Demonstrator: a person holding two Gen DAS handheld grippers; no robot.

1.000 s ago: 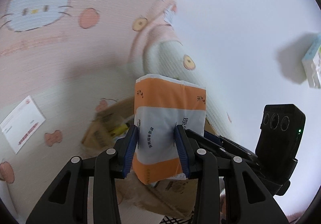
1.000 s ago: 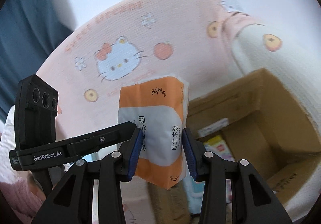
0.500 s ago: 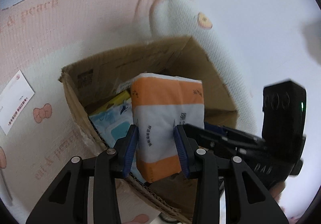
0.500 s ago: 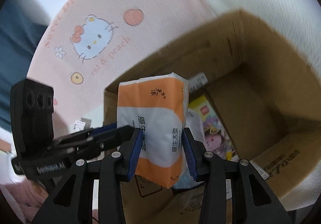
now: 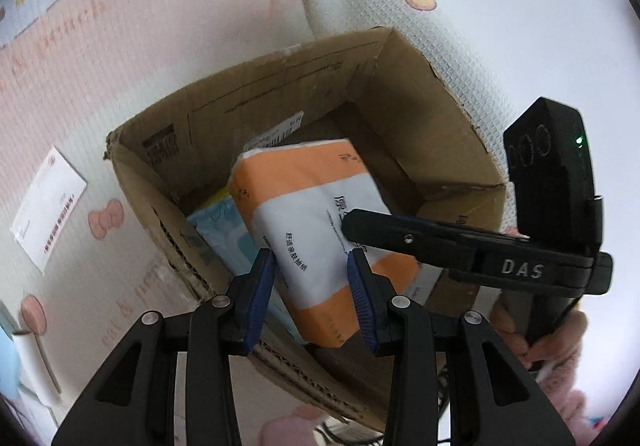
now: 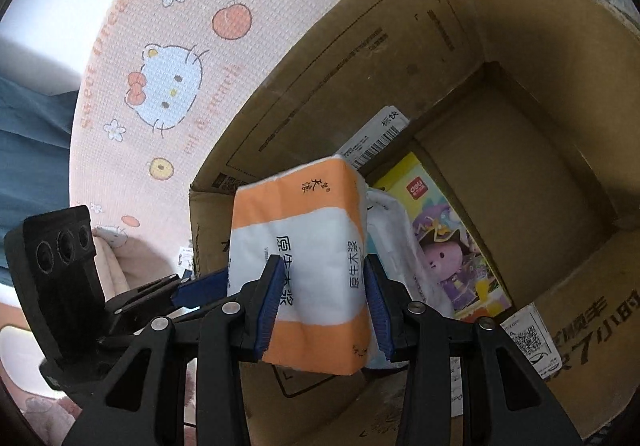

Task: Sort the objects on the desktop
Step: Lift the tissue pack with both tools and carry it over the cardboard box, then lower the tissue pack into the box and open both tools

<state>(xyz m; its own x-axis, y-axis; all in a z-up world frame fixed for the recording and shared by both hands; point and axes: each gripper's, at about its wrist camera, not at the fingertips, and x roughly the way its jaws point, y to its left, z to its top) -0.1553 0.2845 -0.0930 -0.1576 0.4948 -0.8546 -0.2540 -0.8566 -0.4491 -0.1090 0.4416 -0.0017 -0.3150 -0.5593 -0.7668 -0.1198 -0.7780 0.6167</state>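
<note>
Only the right wrist view looks deep into the cardboard box (image 6: 520, 94): a yellow toy carton (image 6: 452, 246) with a purple cartoon figure lies on the bottom, a white crinkled pack (image 6: 394, 238) sits beside it, and a barcode label (image 6: 372, 142) leans on the far wall. The left wrist view gives instead a pale blue packet (image 5: 224, 234) under the load, a white printed card (image 5: 44, 206) lying on the pink cartoon-cat cloth (image 5: 80, 86) outside the box, and the person's hand (image 5: 532, 330) in a fuzzy pink cuff around the other tool's handle.

Both tongs grasp the same thing — an orange-and-white tissue pack (image 5: 316, 230). The left tongs (image 5: 310, 298) stand about half open, their blue pads pressed into the pack's near end so the wrapper dents. The right tongs (image 6: 322, 302) pinch it likewise from the other side, at a similar half spread; in the left view one black finger of the right tool lies across the pack's face. The tissue pack (image 6: 300, 258) hangs tilted over the open mouth of the box, its far end dipping inside, above the other goods.

Whether the pack's underside touches anything below cannot be told, as the pack itself covers that spot. The toy carton's near end is hidden behind the right fingers, and the box's near wall is cut off at the bottom edge. Print on the card is too small to read.
</note>
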